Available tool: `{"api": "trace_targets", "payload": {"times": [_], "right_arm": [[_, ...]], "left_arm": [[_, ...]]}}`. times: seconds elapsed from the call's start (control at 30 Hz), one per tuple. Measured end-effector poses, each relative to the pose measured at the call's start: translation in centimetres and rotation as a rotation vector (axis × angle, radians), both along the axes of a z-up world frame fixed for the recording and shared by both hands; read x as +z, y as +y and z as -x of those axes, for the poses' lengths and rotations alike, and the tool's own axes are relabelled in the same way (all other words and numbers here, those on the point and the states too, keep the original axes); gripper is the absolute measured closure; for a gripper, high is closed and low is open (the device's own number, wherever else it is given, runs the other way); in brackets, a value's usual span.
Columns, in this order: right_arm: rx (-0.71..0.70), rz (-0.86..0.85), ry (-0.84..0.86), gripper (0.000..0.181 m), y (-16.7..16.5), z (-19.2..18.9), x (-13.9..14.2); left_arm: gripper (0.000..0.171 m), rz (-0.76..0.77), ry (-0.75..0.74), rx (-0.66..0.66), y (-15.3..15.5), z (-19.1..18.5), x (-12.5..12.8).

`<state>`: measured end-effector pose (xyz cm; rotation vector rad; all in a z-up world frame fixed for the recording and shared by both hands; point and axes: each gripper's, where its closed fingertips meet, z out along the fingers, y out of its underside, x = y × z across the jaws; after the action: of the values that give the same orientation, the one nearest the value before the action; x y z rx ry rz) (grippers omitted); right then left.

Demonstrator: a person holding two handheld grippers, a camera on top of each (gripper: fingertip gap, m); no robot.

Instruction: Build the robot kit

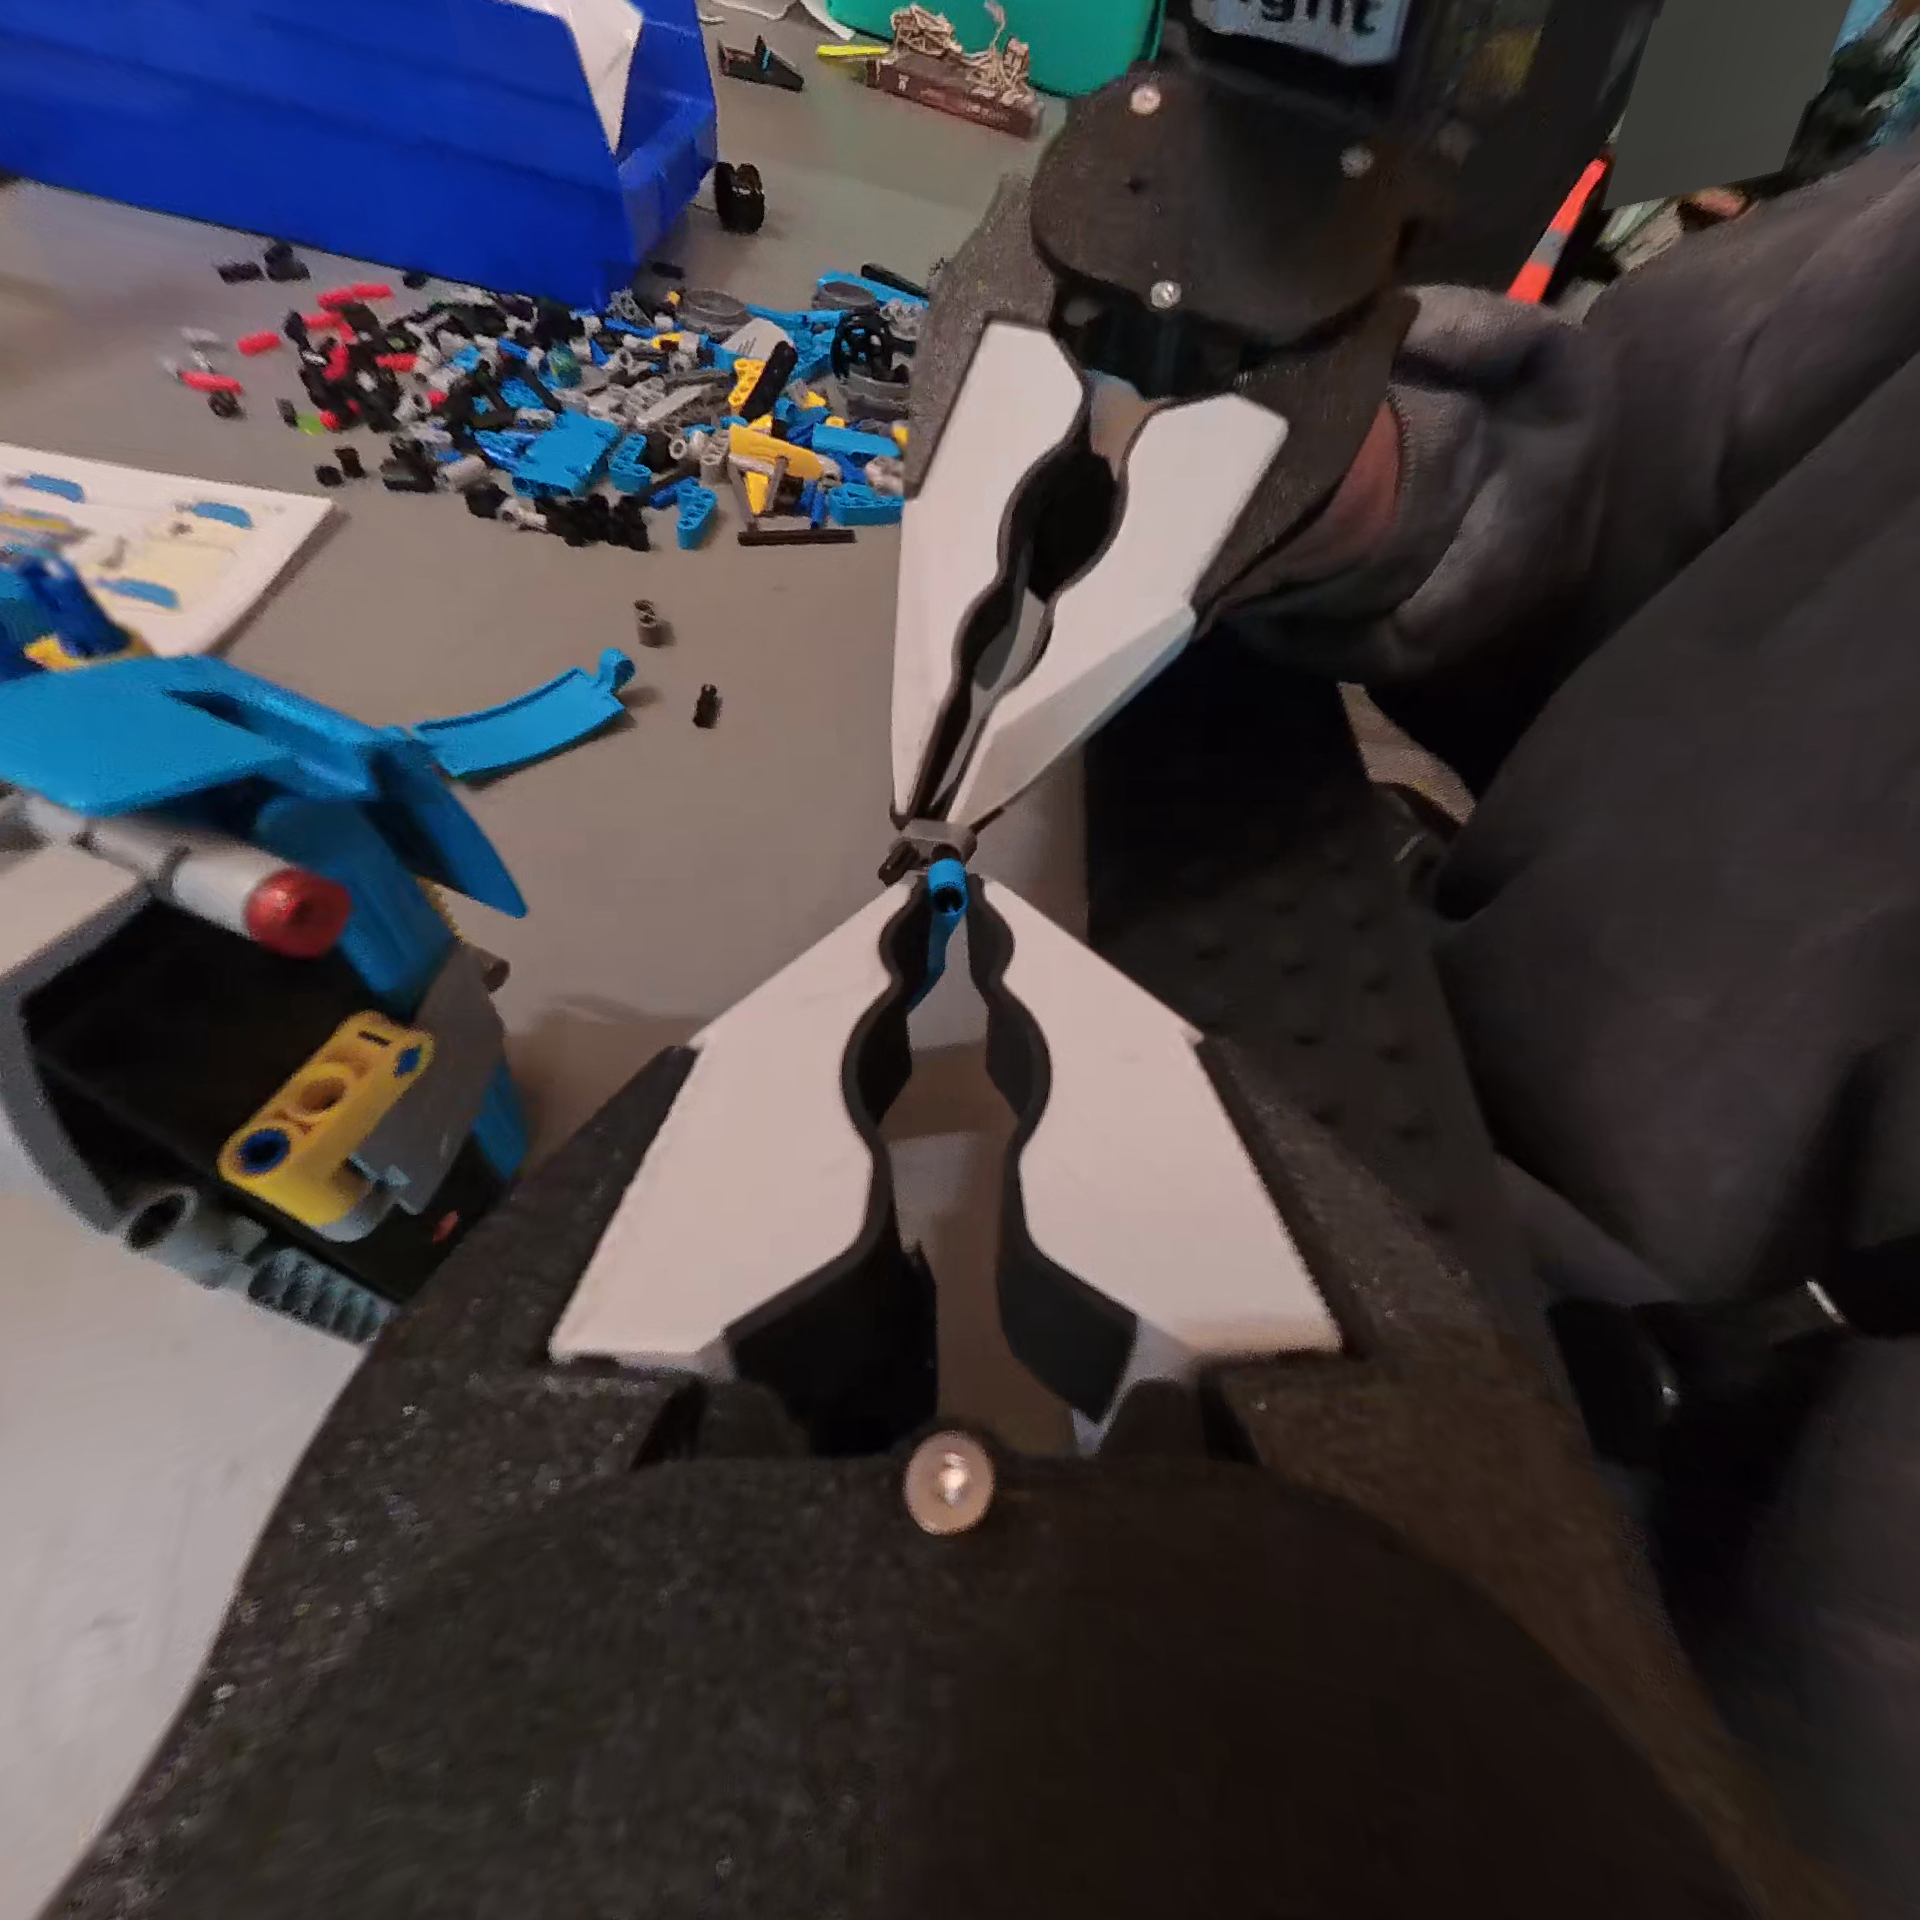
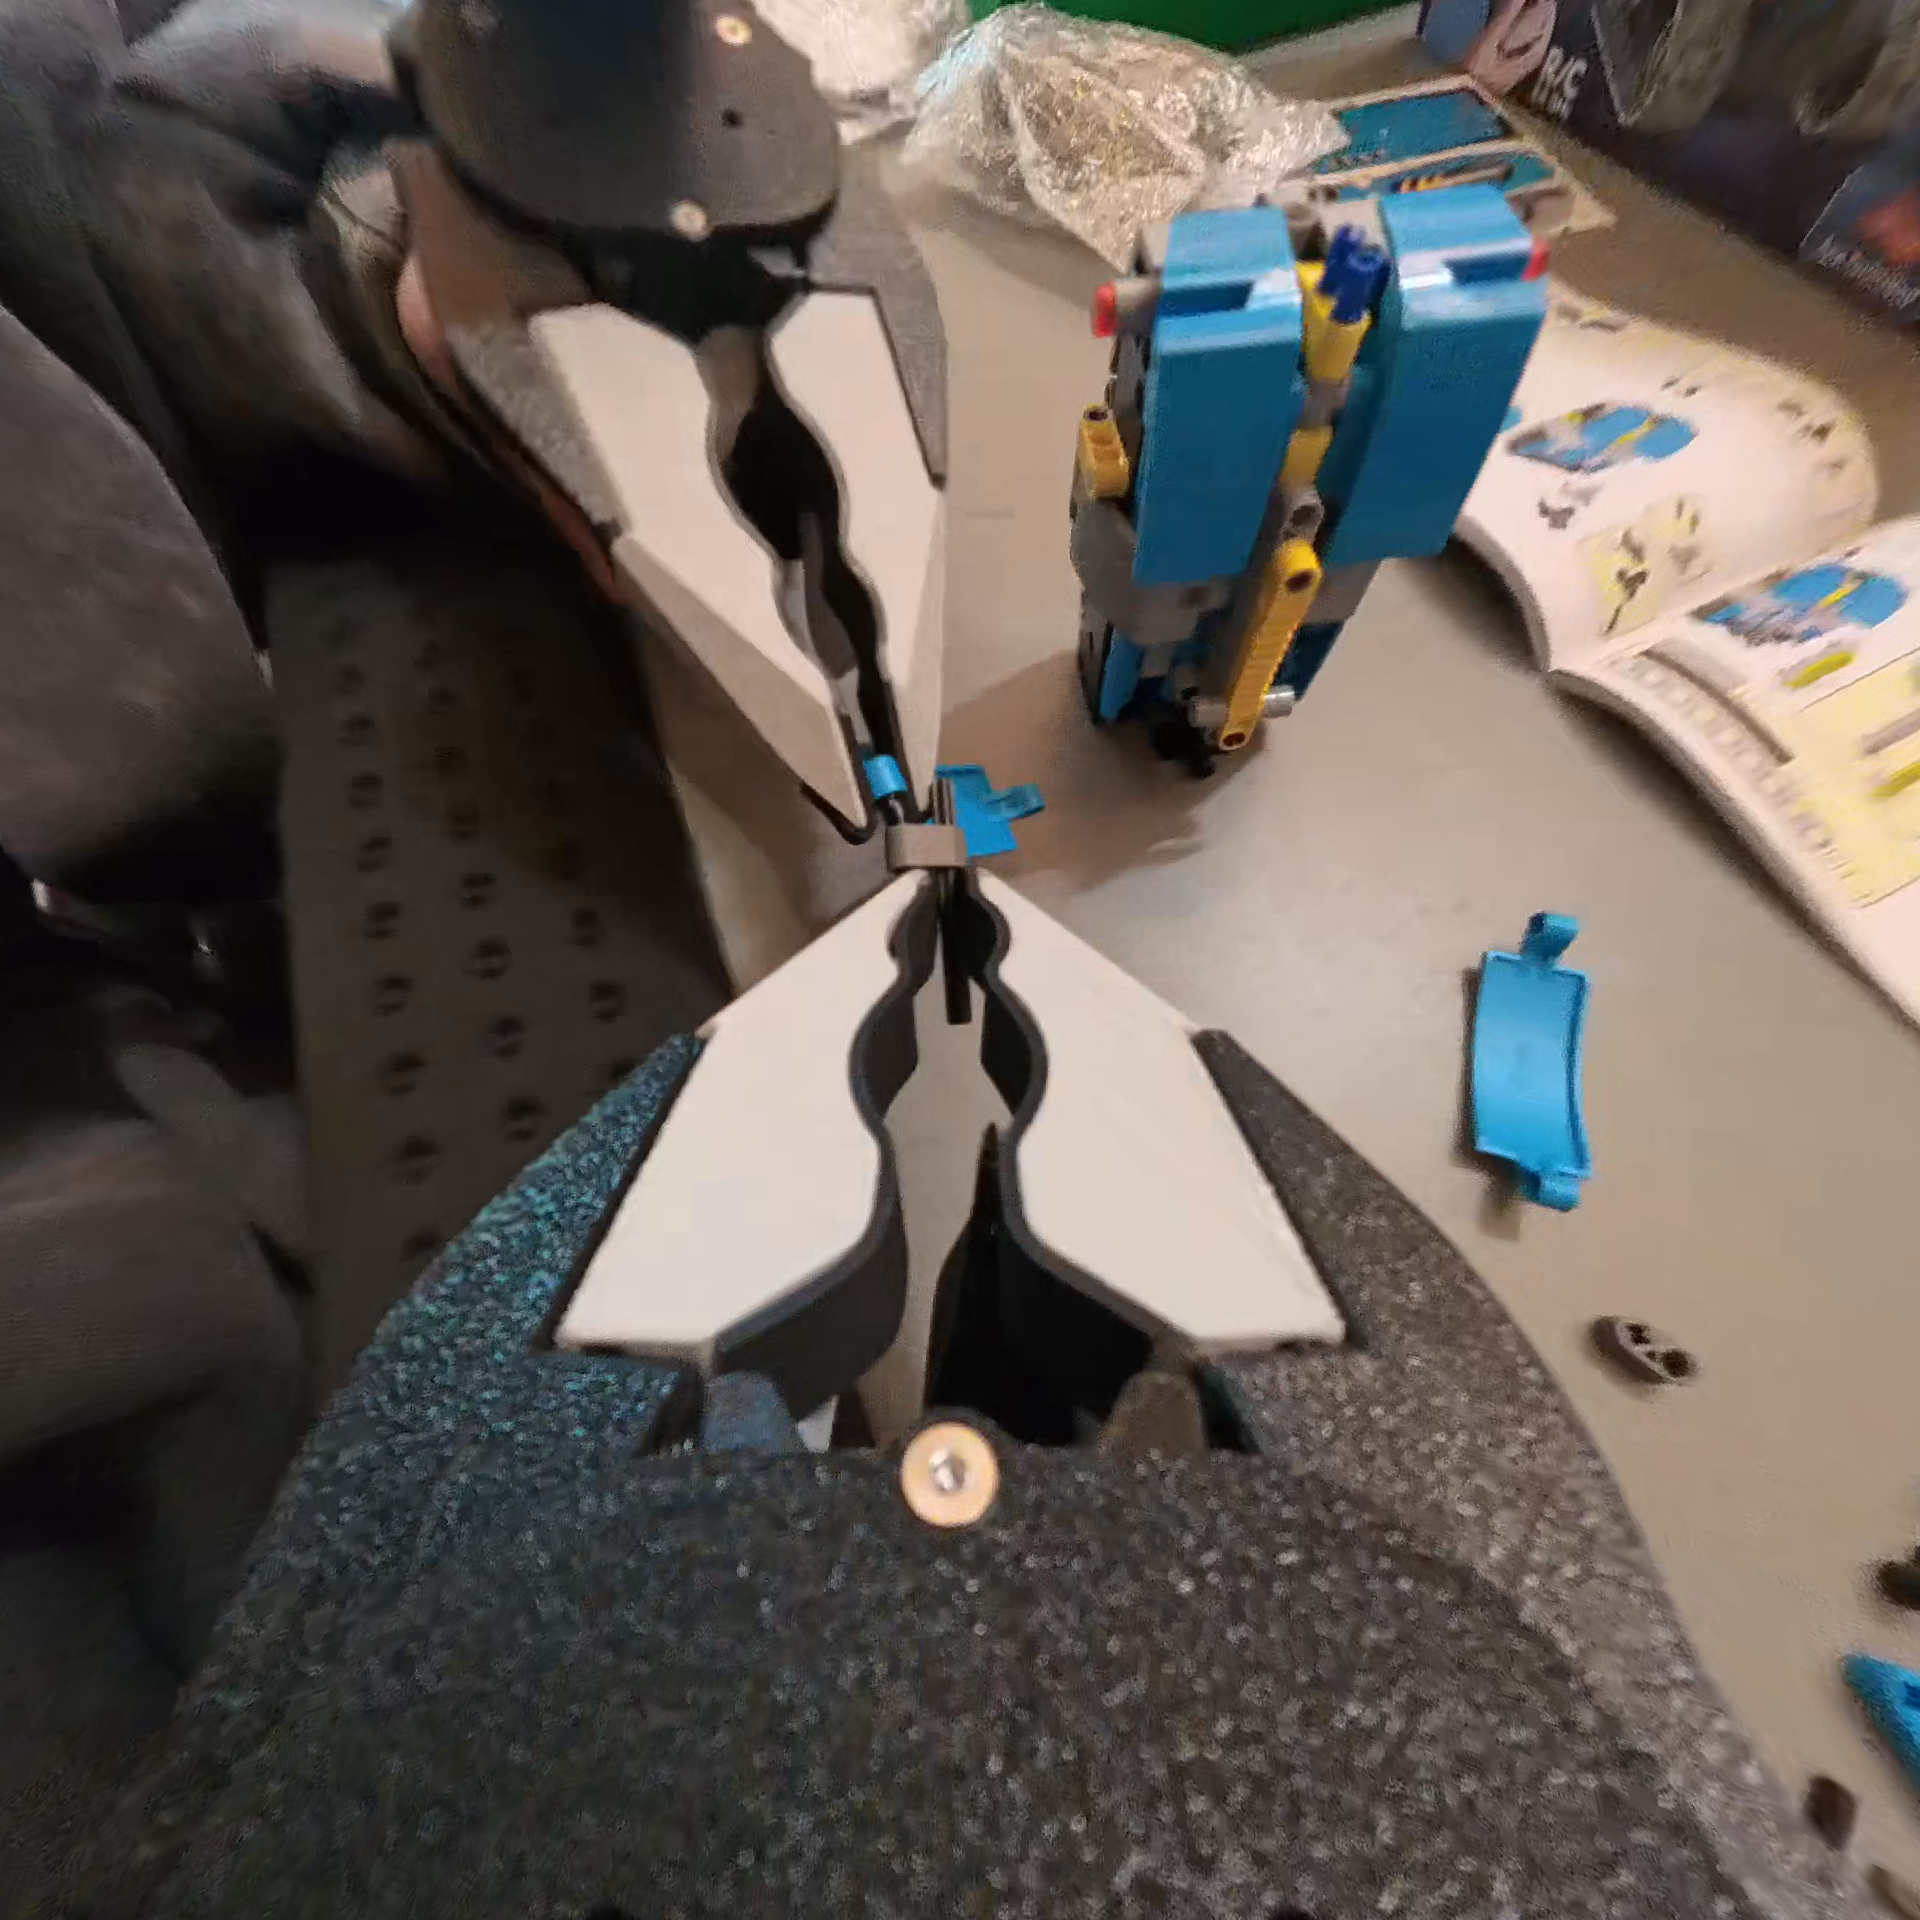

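Two grippers meet tip to tip above the grey table point(image 1: 665, 831), near its front edge. Left gripper point(image 1: 940, 899) is nearly closed, pinching a small blue pin point(image 1: 945, 904); right gripper point(image 2: 940, 883) is likewise nearly closed, gripping a thin black axle point(image 2: 954, 977) with a small grey connector point(image 2: 925, 844) at its tip. Pin and connector are touching or all but touching; whether they are actually joined cannot be told. A small blue panel bit point(image 2: 982, 805) shows just behind the connector, attachment unclear. Partly built blue and yellow model point(image 2: 1309, 457) stands upright on the table, well apart from the tips, so a good share of assembly looks done. Much looks left: a large pile of loose pieces point(image 1: 623, 416) lies beyond, beside a blue bin point(image 1: 364, 125). One curved blue panel point(image 2: 1527, 1070) lies loose near the right gripper, open instruction booklet point(image 2: 1714, 623) farther right. Bare table lies between grippers and model; the person's dark sleeve point(image 1: 1662, 727) crowds the near side.
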<state>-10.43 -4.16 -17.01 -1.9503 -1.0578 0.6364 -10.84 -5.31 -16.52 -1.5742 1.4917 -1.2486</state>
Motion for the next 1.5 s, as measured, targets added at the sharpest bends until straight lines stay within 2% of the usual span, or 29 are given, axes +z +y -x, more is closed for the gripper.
{"api": "trace_targets", "payload": {"times": [0.07,0.17,0.23,0.37,0.47,0.6,0.73,0.87,1.1,1.2,1.27,1.37,1.43,1.5], "right_arm": [[-0.011,-0.03,0.017,0.178,0.2,-0.1,0.4],[-0.022,-0.222,-0.095,0.177,0.6,-0.1,1.0],[-0.023,-0.384,-0.192,0.177,0.7,-0.1,1.5],[0.019,-0.672,-0.355,0.178,0.3,0.2,2.4],[0.032,-0.85,-0.443,0.178,0.0,0.4,3.3],[-0.011,-1.104,-0.663,0.179,0.3,0.6,4.2],[-0.032,-1.277,-0.782,0.179,0.5,0.8,4.9],[-0.037,-1.264,-0.742,0.178,0.4,1.1,4.9],[-0.066,-1.097,-0.582,0.178,0.4,1.5,5.1],[-0.093,-1.13,-0.624,0.178,0.7,1.5,5.2],[-0.092,-1.09,-0.585,0.177,0.9,1.4,5.0],[-0.091,-0.934,-0.414,0.177,0.6,1.4,4.7],[-0.071,-0.749,-0.238,0.162,0.4,1.0,4.8],[0.001,-0.473,0.013,0.15,-0.5,1.1,4.9]], "left_arm": [[0.166,-0.017,-0.009,0.009,0.1,0.0,0.2],[0.166,0.058,-0.022,0.011,0.3,0.0,0.4],[0.166,0.164,-0.043,-0.001,0.3,0.0,0.8],[0.166,0.469,-0.092,-0.075,-0.2,0.3,1.8],[0.167,0.6,-0.116,-0.122,-0.4,0.5,2.4],[0.167,0.68,-0.14,-0.115,-0.1,0.5,3.0],[0.166,0.747,-0.168,-0.112,0.3,0.6,3.5],[0.166,0.695,-0.183,-0.108,0.2,0.5,3.8],[0.165,0.567,-0.193,-0.102,-0.3,0.3,4.0],[0.166,0.485,-0.2,-0.056,-0.1,0.3,4.1],[0.166,0.453,-0.185,-0.038,0.1,0.3,3.8],[0.166,0.448,-0.179,-0.05,0.0,0.3,3.7],[0.166,0.401,-0.174,-0.05,-0.1,0.4,3.6],[0.166,0.3,-0.162,-0.042,-0.1,0.3,3.3]]}}
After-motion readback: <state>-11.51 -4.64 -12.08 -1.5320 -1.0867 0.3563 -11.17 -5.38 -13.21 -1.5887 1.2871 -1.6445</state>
